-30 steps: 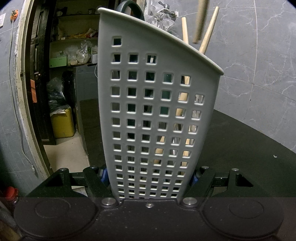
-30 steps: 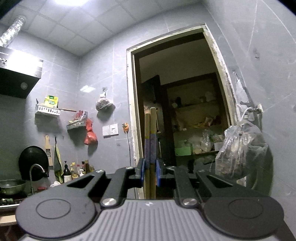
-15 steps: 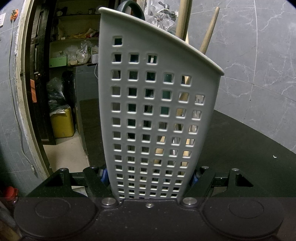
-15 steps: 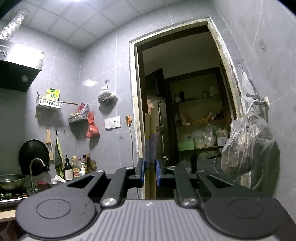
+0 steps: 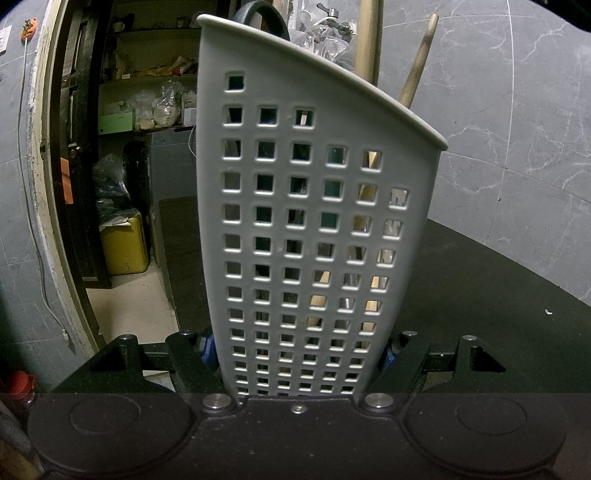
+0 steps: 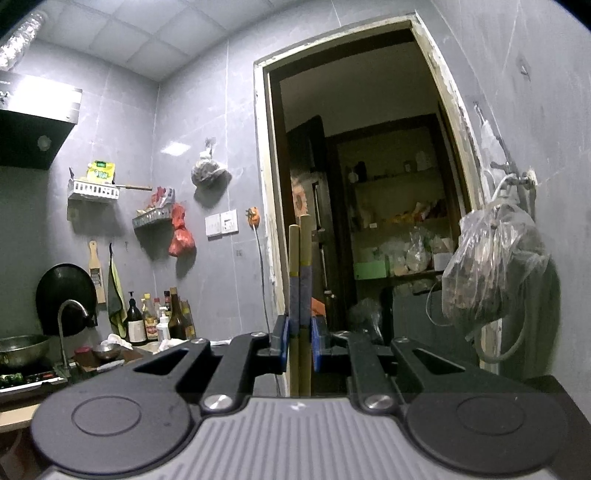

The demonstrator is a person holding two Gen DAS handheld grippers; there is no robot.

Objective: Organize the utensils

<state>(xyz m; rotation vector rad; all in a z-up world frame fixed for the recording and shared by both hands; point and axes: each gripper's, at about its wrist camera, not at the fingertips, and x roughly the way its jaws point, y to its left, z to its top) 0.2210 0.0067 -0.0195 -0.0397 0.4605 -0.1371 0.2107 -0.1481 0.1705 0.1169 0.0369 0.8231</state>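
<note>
Kitchen doorway (image 6: pixel 362 206) behind level right hand-held gripper (image 6: pixel 300 347) pinching apparently chopsticks (image 6: pixel 300 288)

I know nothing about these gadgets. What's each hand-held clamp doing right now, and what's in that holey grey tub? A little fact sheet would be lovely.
left gripper: shut on the grey perforated utensil holder, gripping its sides
holder contents: a leaning wooden stick, a dark green looped handle, other pieces dimly visible through the holes
right gripper: shut on a pair of wooden chopsticks, held upright
chopsticks in left view: a wooden shaft entering the holder's top
surface: dark countertop
</note>
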